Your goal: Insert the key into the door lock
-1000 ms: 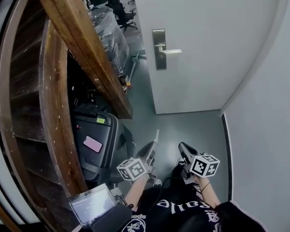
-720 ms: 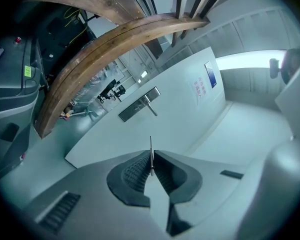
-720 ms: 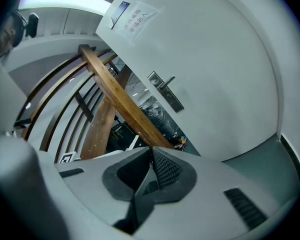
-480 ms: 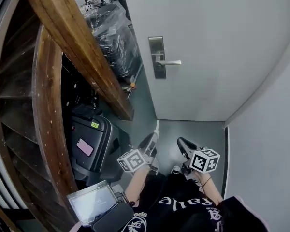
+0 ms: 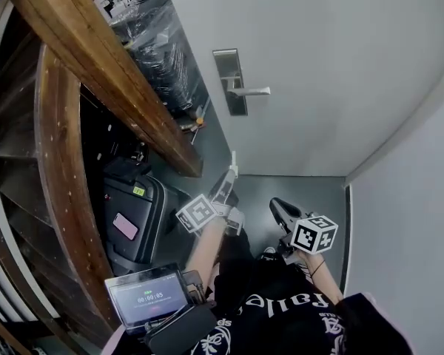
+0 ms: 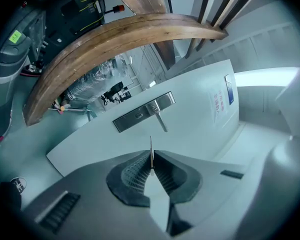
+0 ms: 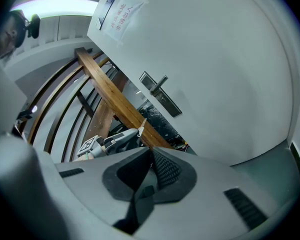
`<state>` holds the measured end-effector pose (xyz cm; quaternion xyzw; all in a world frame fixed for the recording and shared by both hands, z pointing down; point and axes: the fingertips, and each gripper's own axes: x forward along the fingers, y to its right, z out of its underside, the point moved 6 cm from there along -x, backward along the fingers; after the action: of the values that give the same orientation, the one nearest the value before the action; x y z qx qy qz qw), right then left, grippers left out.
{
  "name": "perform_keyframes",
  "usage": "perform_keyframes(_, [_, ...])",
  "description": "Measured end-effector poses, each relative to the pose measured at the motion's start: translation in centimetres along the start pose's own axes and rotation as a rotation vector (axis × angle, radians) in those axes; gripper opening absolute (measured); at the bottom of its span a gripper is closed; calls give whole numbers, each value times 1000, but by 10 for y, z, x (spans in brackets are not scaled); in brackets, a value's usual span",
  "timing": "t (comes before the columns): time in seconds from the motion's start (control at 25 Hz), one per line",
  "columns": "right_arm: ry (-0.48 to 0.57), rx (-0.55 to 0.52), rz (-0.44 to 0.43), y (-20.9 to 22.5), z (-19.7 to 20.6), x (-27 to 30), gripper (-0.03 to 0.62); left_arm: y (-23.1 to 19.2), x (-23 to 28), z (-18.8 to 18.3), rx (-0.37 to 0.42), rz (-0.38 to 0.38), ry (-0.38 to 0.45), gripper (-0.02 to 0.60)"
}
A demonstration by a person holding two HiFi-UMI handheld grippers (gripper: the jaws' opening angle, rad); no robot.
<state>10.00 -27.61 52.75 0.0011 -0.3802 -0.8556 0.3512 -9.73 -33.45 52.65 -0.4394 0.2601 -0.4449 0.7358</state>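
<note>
Head view shows I've carried the left gripper (image 5: 227,186), clamped on the key (image 5: 234,163), farther toward the door lock plate (image 5: 229,82), though it is well short yet, while the right gripper (image 5: 280,211) hangs closed and empty near me.

Wooden stair beam (image 5: 111,72) at left; black suitcase (image 5: 144,198) with pink tag (image 5: 123,226) beneath; lit screen (image 5: 146,299) below; plastic-wrapped stack (image 5: 159,58) behind.

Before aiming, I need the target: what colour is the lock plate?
Lock plate: silver-grey, clearest in head view.
</note>
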Motion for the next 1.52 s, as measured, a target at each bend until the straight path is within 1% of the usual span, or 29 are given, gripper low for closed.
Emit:
perform_keyframes(0.08, [9, -7, 4, 1, -6, 9, 32, -6, 16, -11, -4, -1, -5, 23])
perform_keyframes(0.2, [26, -21, 11, 1, -18, 23, 32, -16, 42, -25, -82, 50, 1, 23])
perform_keyframes(0.4, [61, -26, 43, 7, -35, 49, 32, -34, 88, -52, -169, 107, -1, 23])
perform_keyframes(0.56, [68, -31, 52, 13, -40, 67, 32, -49, 120, -67, -195, 130, -32, 23])
perform_keyframes(0.68, [59, -35, 52, 19, -40, 80, 32, -56, 137, -80, -220, 149, -12, 23])
perform_keyframes(0.88, [39, -53, 45, 25, -45, 95, 32, -62, 156, -92, -241, 174, -8, 23])
perform_keyframes(1.08, [30, -58, 49, 38, -49, 104, 32, -69, 172, -93, -294, 195, 15, 23])
perform_keyframes(1.36, [16, -54, 49, 40, -44, 106, 32, -75, 180, -93, -332, 193, 20, 23])
perform_keyframes(1.52, [21, -44, 67, 44, -43, 102, 32, -66, 178, -93, -376, 220, 31, 23])
